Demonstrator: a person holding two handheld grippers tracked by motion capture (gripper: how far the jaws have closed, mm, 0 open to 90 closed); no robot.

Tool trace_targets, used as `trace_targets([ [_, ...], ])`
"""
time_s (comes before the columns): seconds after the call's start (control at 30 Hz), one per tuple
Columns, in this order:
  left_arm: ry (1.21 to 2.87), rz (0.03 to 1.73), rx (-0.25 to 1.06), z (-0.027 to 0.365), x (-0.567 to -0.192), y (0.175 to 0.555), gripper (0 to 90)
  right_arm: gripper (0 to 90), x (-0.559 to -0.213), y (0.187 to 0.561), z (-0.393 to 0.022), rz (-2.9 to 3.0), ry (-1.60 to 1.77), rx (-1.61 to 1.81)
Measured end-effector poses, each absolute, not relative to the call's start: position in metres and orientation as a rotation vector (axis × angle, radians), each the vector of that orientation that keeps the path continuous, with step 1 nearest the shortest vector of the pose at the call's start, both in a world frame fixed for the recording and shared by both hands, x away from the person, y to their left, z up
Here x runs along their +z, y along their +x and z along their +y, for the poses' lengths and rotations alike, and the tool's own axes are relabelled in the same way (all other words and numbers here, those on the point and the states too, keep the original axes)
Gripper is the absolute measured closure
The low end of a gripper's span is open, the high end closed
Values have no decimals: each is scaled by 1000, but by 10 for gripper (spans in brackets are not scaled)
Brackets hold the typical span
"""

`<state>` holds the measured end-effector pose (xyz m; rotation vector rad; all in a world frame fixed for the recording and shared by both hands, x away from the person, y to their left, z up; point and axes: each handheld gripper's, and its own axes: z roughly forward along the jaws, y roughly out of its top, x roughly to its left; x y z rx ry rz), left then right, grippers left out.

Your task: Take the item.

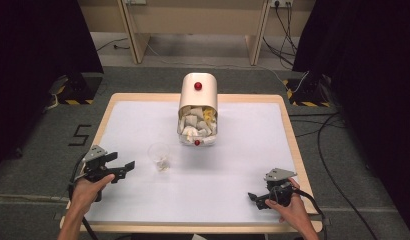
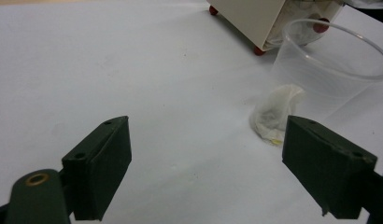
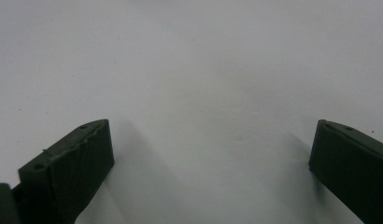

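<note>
On the white table (image 1: 143, 200), both claws sat spread and empty, the left claw (image 1: 124, 167) pointing at the clear cup (image 1: 158, 151) with a paper wad (image 2: 273, 112) beside it, so I guessed grabbing the cup came next, needing a gentle squeeze.

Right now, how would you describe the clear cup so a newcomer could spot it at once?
Start at the cream bin lying on its side at the back middle of the white table, its mouth stuffed with crumpled paper. Just in front of that mouth, slightly toward the left hand-held gripper, stands the cup. It is the see-through thing there, with a crumpled wad beside it.
</note>
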<state>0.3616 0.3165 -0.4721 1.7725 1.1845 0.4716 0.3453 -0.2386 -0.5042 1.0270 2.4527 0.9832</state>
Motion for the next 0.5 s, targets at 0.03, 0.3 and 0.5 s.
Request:
trace_targets([
  [0.03, 1772, 1185, 472, 316, -472, 362, 151, 4, -504, 345, -239, 2453, 1027, 983],
  [0.3, 1818, 1193, 474, 316, -487, 352, 152, 4, -504, 345, -239, 2453, 1029, 983],
  [0.5, 1855, 1194, 476, 312, -498, 344, 153, 4, -504, 345, -239, 2454, 1027, 983],
])
